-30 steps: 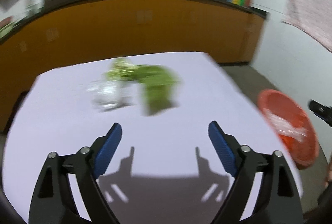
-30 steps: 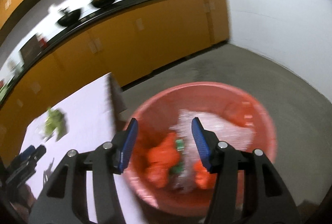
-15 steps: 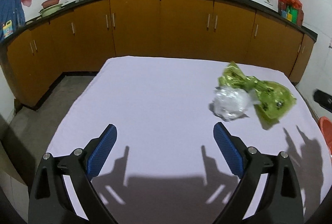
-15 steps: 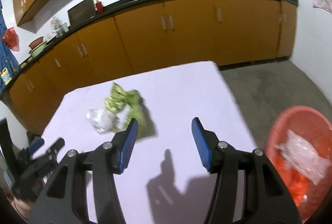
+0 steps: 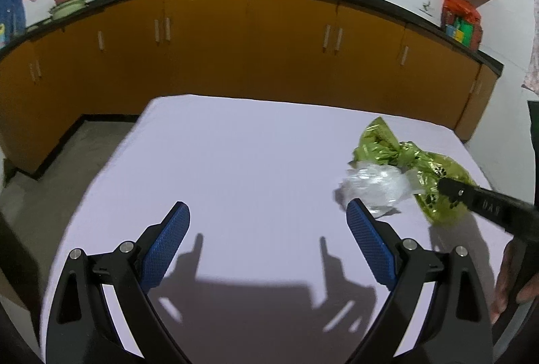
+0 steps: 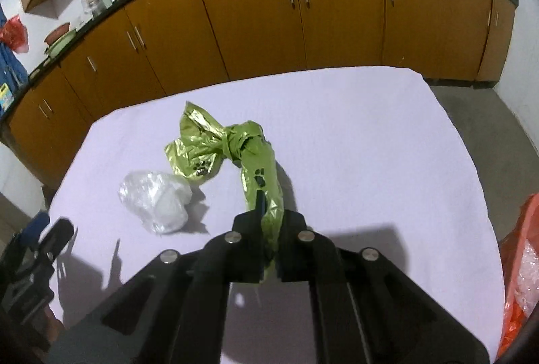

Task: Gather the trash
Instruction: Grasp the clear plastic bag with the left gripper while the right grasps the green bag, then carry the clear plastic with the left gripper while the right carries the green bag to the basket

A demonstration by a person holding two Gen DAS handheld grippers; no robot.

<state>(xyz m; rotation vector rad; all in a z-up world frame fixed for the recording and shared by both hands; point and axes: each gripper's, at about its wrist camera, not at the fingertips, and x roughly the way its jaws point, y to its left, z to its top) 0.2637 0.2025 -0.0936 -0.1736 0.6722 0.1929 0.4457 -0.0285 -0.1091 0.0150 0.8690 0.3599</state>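
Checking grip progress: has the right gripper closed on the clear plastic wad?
No, the right gripper is shut on the green bag; the clear wad lies apart.

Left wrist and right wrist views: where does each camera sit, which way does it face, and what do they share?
Left wrist: on the left gripper, above the table, facing the cabinets; its open blue fingers show.
Right wrist: on the right gripper, facing the same cabinets; its fingers are shut on the green bag.
Shared: green bag, clear plastic wad, table, cabinets; each view also shows the other gripper.
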